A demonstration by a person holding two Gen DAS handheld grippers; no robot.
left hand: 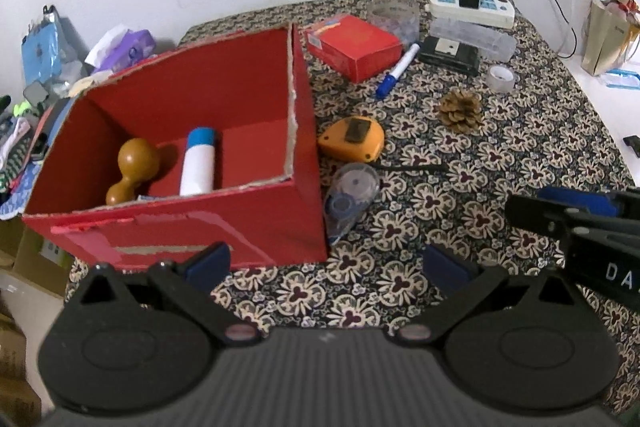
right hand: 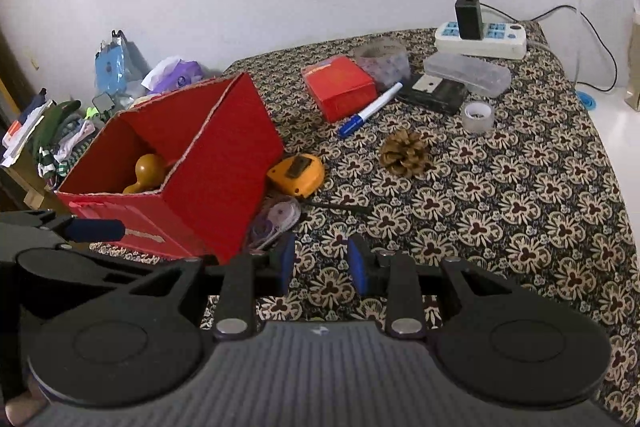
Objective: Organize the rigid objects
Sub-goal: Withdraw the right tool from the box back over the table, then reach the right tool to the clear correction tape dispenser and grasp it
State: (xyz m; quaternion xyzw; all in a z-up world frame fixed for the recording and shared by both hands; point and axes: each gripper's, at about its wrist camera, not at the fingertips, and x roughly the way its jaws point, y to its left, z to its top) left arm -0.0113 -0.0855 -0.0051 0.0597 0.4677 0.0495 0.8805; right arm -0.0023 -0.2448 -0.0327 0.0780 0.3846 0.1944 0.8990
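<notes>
Partly done: wooden gourd [left hand: 132, 167] and white blue-capped tube [left hand: 199, 163] inside open red cardboard box [left hand: 248, 219]; orange tape measure [left hand: 352, 139], clear correction-tape dispenser [left hand: 350, 197], blue marker [left hand: 398, 70] outstanding on tablecloth; left gripper [left hand: 326, 263] and right gripper [right hand: 321, 263] both parted, empty.

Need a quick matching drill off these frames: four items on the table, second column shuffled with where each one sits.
Things:
1. wooden gourd
2. orange tape measure
3. pine cone
4. blue-capped marker

Places:
A. leaning on the small red box
B. inside the big red box
C. alone on the patterned cloth, near the clear tape roll
D. just outside the big box's right wall

Pairs: 1-B, 2-D, 3-C, 4-A
</notes>
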